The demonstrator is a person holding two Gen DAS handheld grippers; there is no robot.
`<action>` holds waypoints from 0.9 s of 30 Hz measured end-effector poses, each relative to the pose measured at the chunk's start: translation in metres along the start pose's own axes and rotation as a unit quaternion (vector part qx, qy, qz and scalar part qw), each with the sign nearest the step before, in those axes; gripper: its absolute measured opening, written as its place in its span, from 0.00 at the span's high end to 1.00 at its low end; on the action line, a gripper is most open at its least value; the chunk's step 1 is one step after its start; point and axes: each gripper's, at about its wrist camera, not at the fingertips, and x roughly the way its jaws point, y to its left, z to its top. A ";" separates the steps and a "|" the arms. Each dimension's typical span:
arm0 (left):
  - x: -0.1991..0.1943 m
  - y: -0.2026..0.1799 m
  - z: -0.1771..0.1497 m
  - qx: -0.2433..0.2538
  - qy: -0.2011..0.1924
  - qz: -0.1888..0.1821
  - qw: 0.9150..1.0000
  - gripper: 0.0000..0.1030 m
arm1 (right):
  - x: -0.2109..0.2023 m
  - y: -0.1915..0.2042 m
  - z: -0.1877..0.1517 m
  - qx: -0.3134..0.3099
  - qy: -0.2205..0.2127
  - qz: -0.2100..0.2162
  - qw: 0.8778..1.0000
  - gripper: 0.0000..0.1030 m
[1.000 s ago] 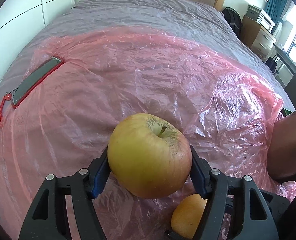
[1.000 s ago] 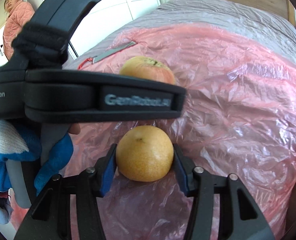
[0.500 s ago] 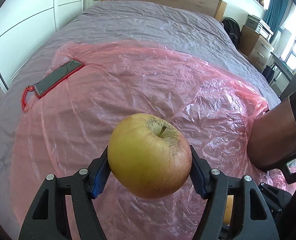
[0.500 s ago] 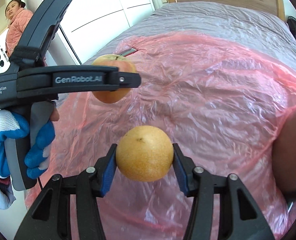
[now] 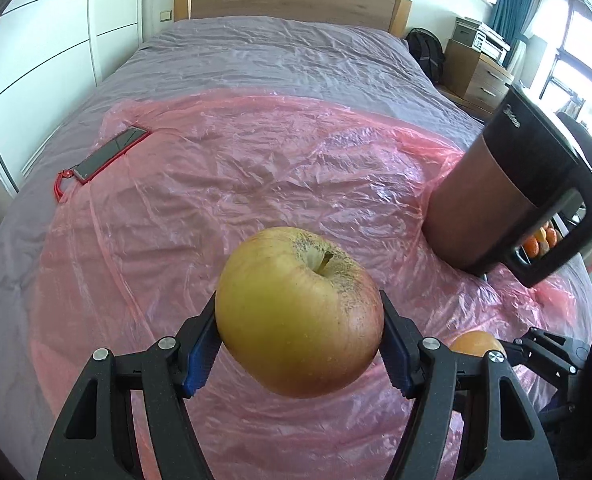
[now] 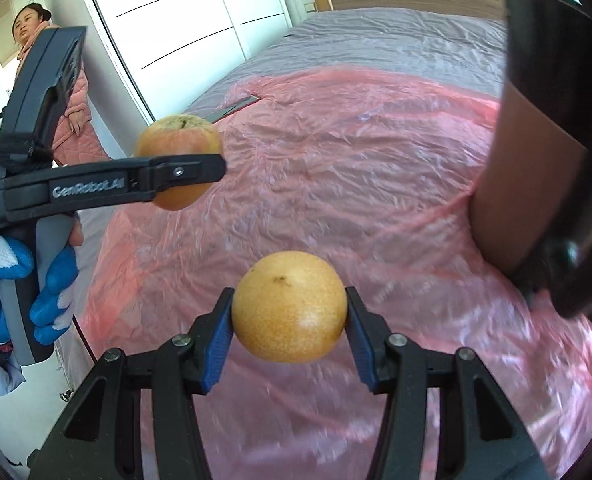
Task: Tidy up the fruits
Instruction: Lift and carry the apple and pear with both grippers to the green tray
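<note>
Currently: left tool point(image 5: 299, 320) clamps apple point(image 5: 297, 312) | right tool point(image 6: 289, 312) clamps pear point(image 6: 289, 306) | both above bed point(image 5: 256, 48).

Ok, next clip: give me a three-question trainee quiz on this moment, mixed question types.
1. Multiple choice: what does the left tool hold? A) the phone B) the apple C) nothing
2. True or false: the brown fruit in the right tool rests on the pink plastic sheet.
3. Short answer: where does the phone lie?

Key
1. B: the apple sits between the blue pads.
2. False: it is held clear above the sheet, pinched on both sides.
3. At the sheet's far left edge on the bed, well away from both fruits and from the dark jug.
</note>
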 end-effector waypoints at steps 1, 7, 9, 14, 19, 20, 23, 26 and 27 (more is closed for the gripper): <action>-0.006 -0.006 -0.006 0.003 0.000 -0.004 1.000 0.37 | -0.006 -0.003 -0.004 0.003 -0.001 -0.002 1.000 0.32; -0.029 -0.037 -0.032 0.012 0.003 -0.026 1.000 0.37 | -0.045 -0.028 -0.040 0.033 -0.011 -0.025 0.999 0.32; -0.035 -0.048 -0.039 0.015 0.005 -0.035 0.999 0.37 | -0.057 -0.039 -0.048 0.047 -0.017 -0.031 0.998 0.32; -0.051 -0.078 -0.054 0.029 0.010 -0.061 0.998 0.37 | -0.091 -0.065 -0.070 0.076 -0.037 -0.057 0.995 0.32; -0.068 -0.112 -0.063 0.047 0.011 -0.093 0.995 0.37 | -0.122 -0.091 -0.090 0.106 -0.056 -0.081 0.989 0.32; -0.071 -0.117 -0.064 0.050 0.010 -0.098 0.994 0.37 | -0.128 -0.095 -0.093 0.112 -0.059 -0.085 0.988 0.32; -0.085 -0.136 -0.063 0.061 0.004 -0.120 0.991 0.37 | -0.145 -0.109 -0.100 0.125 -0.072 -0.098 0.985 0.32; -0.099 -0.155 -0.062 0.074 -0.004 -0.139 0.988 0.37 | -0.162 -0.125 -0.107 0.141 -0.088 -0.113 0.980 0.32; -0.103 -0.160 -0.061 0.077 -0.005 -0.145 0.986 0.37 | -0.166 -0.129 -0.108 0.144 -0.092 -0.117 0.978 0.32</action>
